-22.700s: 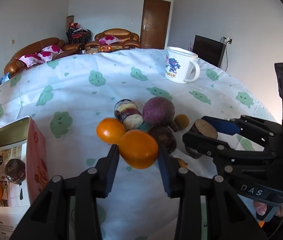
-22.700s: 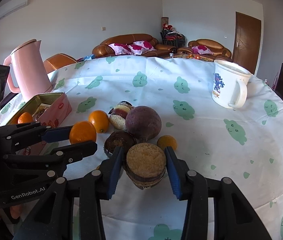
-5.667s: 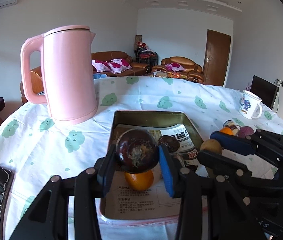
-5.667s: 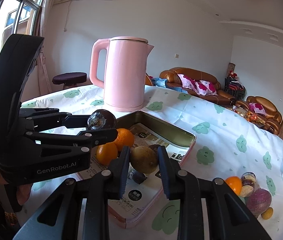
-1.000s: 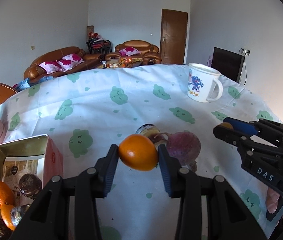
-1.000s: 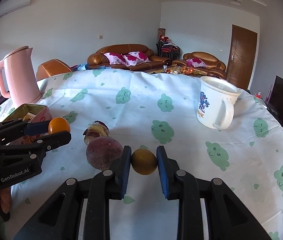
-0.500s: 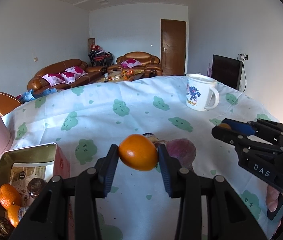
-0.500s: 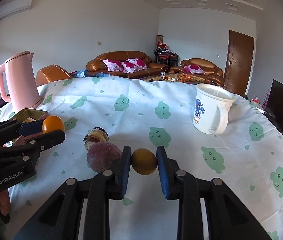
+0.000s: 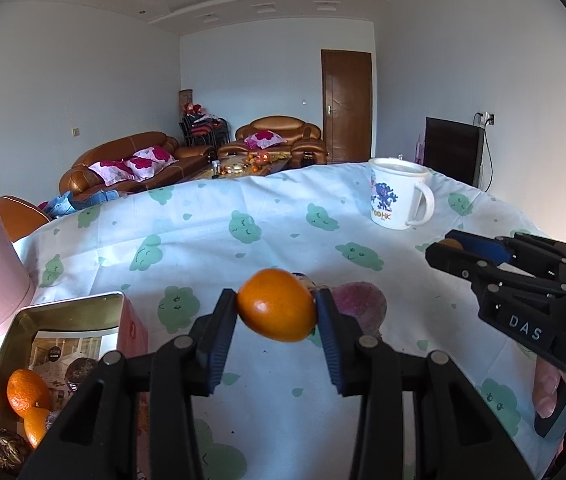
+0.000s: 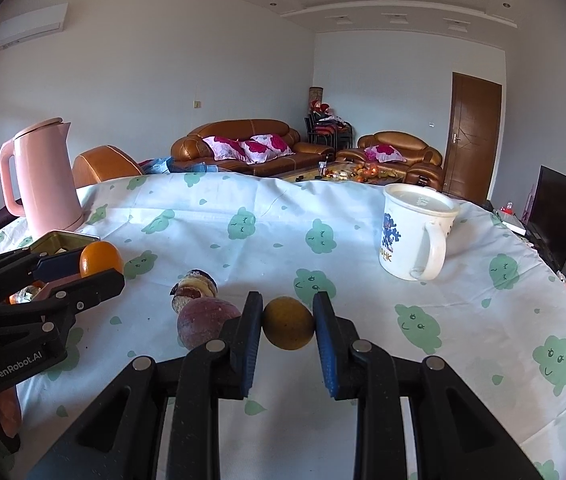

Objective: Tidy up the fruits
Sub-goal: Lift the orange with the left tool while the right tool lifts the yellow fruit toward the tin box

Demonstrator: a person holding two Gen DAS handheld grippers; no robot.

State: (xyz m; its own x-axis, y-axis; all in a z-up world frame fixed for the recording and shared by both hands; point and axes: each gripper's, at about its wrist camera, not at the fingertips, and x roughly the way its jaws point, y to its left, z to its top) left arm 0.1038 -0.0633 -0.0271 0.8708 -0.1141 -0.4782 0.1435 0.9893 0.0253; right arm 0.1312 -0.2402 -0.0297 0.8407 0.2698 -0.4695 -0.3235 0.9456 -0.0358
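Both fruits now lifted off the cloth: left gripper (image 9: 277,312) clamps an orange (image 9: 276,311), right gripper (image 10: 288,323) a small yellow-brown fruit (image 10: 289,322), ready for the tin (image 9: 63,312) at lower left.

The left black plastic two-finger tool (image 9: 277,312) has blue ribbed pads (image 9: 219,340) and round silver screws, and its side reads "GenRobot.AI" in white. The right black plastic tool (image 10: 288,322) looks alike, lettered "DAS".
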